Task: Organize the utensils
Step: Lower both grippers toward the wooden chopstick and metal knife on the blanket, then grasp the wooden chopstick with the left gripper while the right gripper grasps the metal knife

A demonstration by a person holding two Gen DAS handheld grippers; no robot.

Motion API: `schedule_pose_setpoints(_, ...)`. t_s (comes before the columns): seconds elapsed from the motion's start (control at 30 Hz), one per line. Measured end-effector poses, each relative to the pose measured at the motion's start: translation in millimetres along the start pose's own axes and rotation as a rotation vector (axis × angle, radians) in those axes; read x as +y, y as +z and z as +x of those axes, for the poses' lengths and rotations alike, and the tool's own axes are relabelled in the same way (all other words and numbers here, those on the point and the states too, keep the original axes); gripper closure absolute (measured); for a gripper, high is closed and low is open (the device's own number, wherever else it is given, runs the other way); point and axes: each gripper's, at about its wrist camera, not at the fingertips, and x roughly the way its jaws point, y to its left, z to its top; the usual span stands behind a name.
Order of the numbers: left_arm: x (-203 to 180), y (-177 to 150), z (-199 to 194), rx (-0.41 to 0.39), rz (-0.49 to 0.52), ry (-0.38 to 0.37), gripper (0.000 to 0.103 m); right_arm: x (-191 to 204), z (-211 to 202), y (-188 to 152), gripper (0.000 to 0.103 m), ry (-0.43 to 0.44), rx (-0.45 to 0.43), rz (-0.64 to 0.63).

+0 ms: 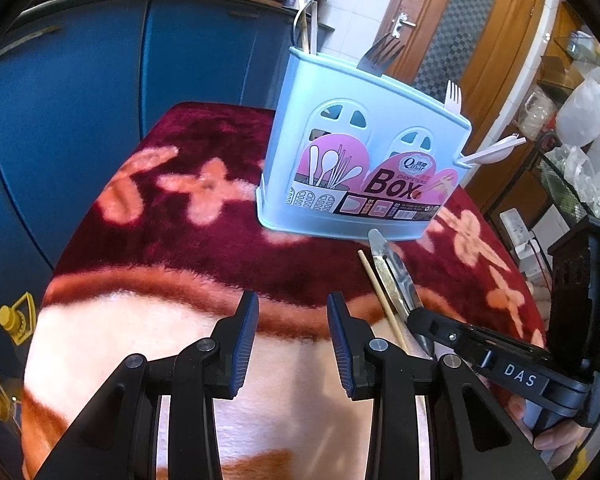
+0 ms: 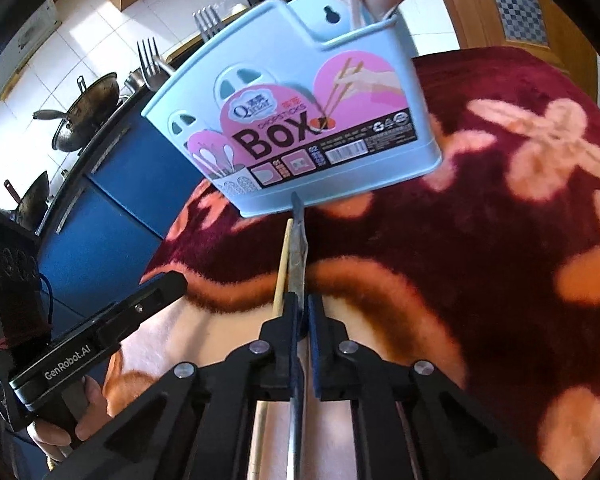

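While the right gripper (image 2: 300, 316) sat clamped on a metal utensil (image 2: 297, 248) — spoon or knife, hard to tell — a wooden chopstick (image 2: 282, 268) lay just beside its left finger on the fleece blanket (image 2: 500, 220). Both pointed at the base of the blue chopstick box (image 2: 300, 120), which stood near the blanket's far edge with forks (image 1: 380, 56) and white plastic cutlery (image 1: 492, 150) already in it. The left gripper (image 1: 293, 344) hovered with its fingers apart, holding nothing. Judging by the grip, which looked edge-on and narrow, the utensil could twist or slip on the lift — or its tip could knock the light box over.
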Motion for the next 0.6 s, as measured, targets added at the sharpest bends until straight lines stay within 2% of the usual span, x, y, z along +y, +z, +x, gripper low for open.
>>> schedule_pose_setpoints(0.33, -16, -1, 1, 0.015, 0.034, -0.020, 0.067, -10, -24, -2, 0.098, 0.024, -0.045, 0.020)
schedule_pose_setpoints(0.6, -31, -3, 5, 0.036, 0.059, -0.040, 0.067, -26, -41, -4, 0.098, -0.007, -0.076, 0.059)
